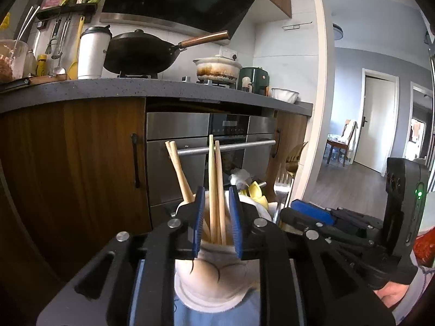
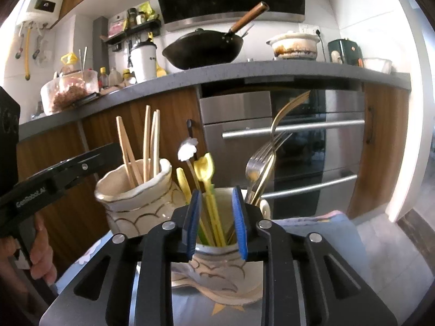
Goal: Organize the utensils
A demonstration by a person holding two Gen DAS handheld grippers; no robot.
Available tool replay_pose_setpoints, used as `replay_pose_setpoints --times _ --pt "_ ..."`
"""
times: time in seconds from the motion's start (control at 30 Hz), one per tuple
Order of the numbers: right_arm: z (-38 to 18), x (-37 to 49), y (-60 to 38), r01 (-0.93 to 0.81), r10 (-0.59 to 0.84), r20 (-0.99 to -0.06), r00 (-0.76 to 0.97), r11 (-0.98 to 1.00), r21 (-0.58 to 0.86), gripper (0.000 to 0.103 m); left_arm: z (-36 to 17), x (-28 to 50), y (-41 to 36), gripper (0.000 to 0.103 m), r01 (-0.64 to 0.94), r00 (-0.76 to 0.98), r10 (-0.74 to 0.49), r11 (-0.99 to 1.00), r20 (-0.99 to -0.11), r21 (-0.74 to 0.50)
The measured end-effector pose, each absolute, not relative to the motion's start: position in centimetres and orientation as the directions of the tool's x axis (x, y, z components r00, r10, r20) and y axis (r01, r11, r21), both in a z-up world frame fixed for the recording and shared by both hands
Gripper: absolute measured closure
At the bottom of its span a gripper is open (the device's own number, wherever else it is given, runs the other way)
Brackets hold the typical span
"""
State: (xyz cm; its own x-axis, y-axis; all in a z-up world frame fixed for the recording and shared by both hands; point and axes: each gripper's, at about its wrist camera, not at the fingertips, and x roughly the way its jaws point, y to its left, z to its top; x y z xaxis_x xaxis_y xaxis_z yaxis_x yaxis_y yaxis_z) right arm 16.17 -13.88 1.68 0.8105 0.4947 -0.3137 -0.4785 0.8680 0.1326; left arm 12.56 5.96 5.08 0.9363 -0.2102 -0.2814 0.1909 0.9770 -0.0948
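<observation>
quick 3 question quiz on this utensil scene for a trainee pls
1. True or false: the chopsticks share a jar with the forks.
2. Which has a wooden handle? A kettle, B wok, C clay pot.
3. Fill in: the plastic utensils in the jar before the right gripper are ____ in colour.

Key: 1 false; 2 B; 3 yellow.

Glossy cream ceramic holders (image 2: 136, 201), pale matt wooden chopsticks (image 1: 216, 190), shiny metal forks (image 2: 258, 163), smooth yellow plastic picks (image 2: 206, 174), brushed steel oven front (image 1: 176, 127).
</observation>
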Motion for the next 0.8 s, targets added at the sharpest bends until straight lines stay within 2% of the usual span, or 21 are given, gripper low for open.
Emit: replay_pose_setpoints --times 0.2,0.4,0.47,0.5,0.53,0.57,0.63,0.7,0.8 --pt "1.1 13.2 -15.3 -0.485 0.490 -0.354 0.797 0.868 0.108 0.077 3.6 9.4 6.0 0.084 0.208 0.924 -0.220 0.975 -0.313 -0.073" --pt "-0.3 10.5 -16.9 -0.458 0.448 -0.362 0.817 0.887 0.063 0.069 0.9 7.2 5.5 0.083 0.199 0.911 -0.202 0.979 -0.360 -0.045" --pt "-0.7 9.8 -17.5 -0.442 0.432 -0.357 0.828 0.895 0.057 0.066 0.4 6.6 5.3 0.072 0.200 0.912 -0.202 0.979 -0.358 -0.042" --pt "-0.8 9.5 -17.7 -0.438 0.429 -0.349 0.834 0.897 0.056 0.061 0.2 6.2 5.1 0.067 0.202 0.914 -0.202 0.979 -0.351 -0.038" --pt "-0.8 9.3 -17.8 -0.435 0.426 -0.341 0.838 0.899 0.053 0.054 0.1 5.9 5.0 0.059 0.203 0.919 -0.201 0.979 -0.340 -0.032" --pt "-0.8 9.0 -18.0 -0.436 0.427 -0.333 0.841 0.899 0.051 0.052 0.0 5.6 4.9 0.052 0.202 0.924 -0.198 0.979 -0.327 -0.023" --pt "-0.8 8.7 -18.2 -0.441 0.432 -0.314 0.845 0.896 0.047 0.049 -0.2 5.2 4.8 0.045 0.199 0.934 -0.193 0.980 -0.300 -0.012" --pt "-0.8 8.3 -18.3 -0.450 0.441 -0.289 0.849 0.892 0.039 0.036 -0.3 4.9 4.8 0.040 0.187 0.942 -0.181 0.982 -0.281 -0.006" --pt "-0.7 7.5 -18.0 -0.461 0.446 -0.252 0.859 0.887 -0.002 0.032 -0.6 4.4 4.8 0.031 0.177 0.953 -0.170 0.984 -0.251 0.004"
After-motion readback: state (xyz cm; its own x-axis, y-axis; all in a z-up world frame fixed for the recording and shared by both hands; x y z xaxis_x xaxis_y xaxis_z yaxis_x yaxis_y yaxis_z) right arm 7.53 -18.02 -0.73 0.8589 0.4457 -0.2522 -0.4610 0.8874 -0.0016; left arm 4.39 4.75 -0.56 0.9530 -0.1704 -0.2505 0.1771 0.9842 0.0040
